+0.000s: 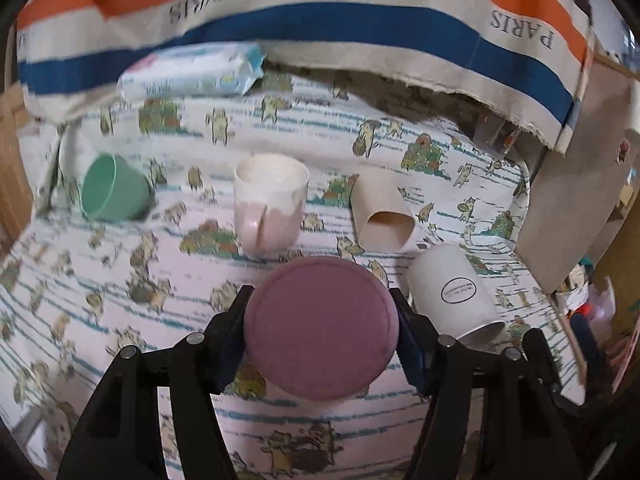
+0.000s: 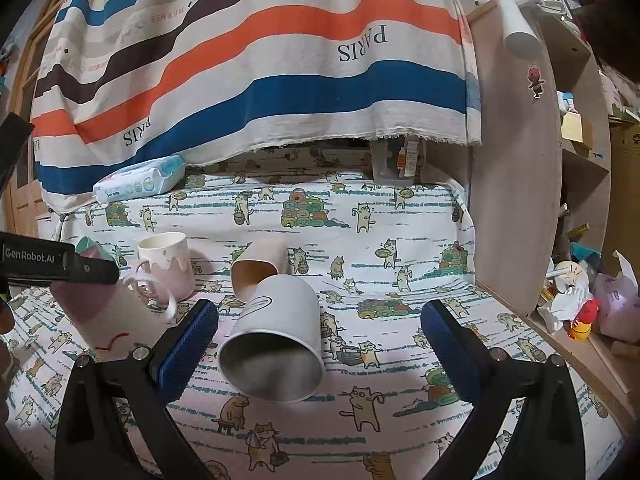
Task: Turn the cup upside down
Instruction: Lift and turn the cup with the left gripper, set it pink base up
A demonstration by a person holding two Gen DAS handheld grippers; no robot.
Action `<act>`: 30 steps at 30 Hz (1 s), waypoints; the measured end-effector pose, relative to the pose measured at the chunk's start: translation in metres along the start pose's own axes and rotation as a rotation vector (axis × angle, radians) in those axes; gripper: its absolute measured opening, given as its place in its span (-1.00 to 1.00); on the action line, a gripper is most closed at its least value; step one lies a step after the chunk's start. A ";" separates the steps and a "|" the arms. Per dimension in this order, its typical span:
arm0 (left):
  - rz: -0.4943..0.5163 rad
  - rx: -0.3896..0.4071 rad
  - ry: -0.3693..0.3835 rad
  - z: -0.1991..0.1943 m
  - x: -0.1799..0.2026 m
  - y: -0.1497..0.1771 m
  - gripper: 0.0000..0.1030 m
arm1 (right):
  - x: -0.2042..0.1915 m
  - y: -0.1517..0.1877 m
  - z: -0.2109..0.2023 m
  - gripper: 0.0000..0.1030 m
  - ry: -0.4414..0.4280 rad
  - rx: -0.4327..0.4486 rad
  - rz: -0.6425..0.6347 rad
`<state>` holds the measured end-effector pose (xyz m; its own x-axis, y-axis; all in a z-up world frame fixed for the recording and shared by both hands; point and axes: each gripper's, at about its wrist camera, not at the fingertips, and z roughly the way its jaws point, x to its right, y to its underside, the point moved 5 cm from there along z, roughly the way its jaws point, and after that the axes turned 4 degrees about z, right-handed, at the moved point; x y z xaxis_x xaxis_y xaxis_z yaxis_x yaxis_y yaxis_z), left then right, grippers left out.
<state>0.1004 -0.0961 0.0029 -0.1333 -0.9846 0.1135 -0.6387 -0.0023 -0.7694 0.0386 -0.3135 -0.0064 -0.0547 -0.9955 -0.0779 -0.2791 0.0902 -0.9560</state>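
Note:
My left gripper (image 1: pixel 322 320) is shut on a mauve cup (image 1: pixel 320 328), held bottom-forward above the bed; the same cup shows in the right wrist view (image 2: pixel 100 312) at the left under the left gripper's body. My right gripper (image 2: pixel 320 320) is open and empty, its jaws either side of a white cup (image 2: pixel 280 332) that lies on its side with its mouth toward me. That white cup also lies right of the left gripper (image 1: pixel 456 292).
On the cat-print sheet (image 1: pixel 100 300): a green cup on its side (image 1: pixel 114 188), an upright pink-white mug (image 1: pixel 270 204), a beige cup on its side (image 1: pixel 382 216) and a wipes pack (image 1: pixel 192 70). A striped cloth (image 2: pixel 260 52) hangs behind; a wooden shelf (image 2: pixel 520 160) stands right.

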 end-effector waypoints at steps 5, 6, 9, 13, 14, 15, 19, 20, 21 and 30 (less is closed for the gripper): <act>0.061 0.044 -0.015 0.000 0.009 0.002 0.23 | 0.000 0.000 0.000 0.99 0.000 0.000 0.000; 0.059 0.047 -0.019 0.001 0.008 0.003 0.23 | 0.000 0.000 0.000 0.99 0.000 0.001 0.000; 0.072 0.063 -0.034 0.004 0.008 0.004 0.23 | 0.000 0.000 0.000 0.99 -0.001 0.000 0.000; 0.102 0.095 -0.055 0.005 0.011 0.005 0.23 | 0.000 0.000 0.000 0.99 0.000 0.000 -0.001; 0.107 0.103 -0.060 0.006 0.011 0.006 0.23 | 0.000 0.000 0.000 0.99 0.000 0.000 0.000; 0.110 0.112 -0.065 0.006 0.011 0.006 0.23 | 0.000 0.000 0.000 0.99 0.000 0.000 0.000; 0.114 0.152 -0.075 0.010 0.009 0.004 0.23 | 0.000 0.000 0.000 0.99 -0.001 0.000 0.000; 0.118 0.154 -0.075 0.011 0.009 0.004 0.23 | 0.000 0.000 0.000 0.99 0.000 0.000 0.000; 0.122 0.157 -0.071 0.011 0.010 0.004 0.23 | 0.000 0.000 0.000 0.99 0.000 0.000 0.000; 0.199 0.171 -0.073 0.014 0.025 0.012 0.34 | 0.000 0.000 0.000 0.99 -0.001 0.000 0.001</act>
<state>0.1003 -0.1233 -0.0122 -0.1849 -0.9785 -0.0914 -0.4674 0.1694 -0.8677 0.0390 -0.3138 -0.0062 -0.0539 -0.9954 -0.0792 -0.2793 0.0912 -0.9559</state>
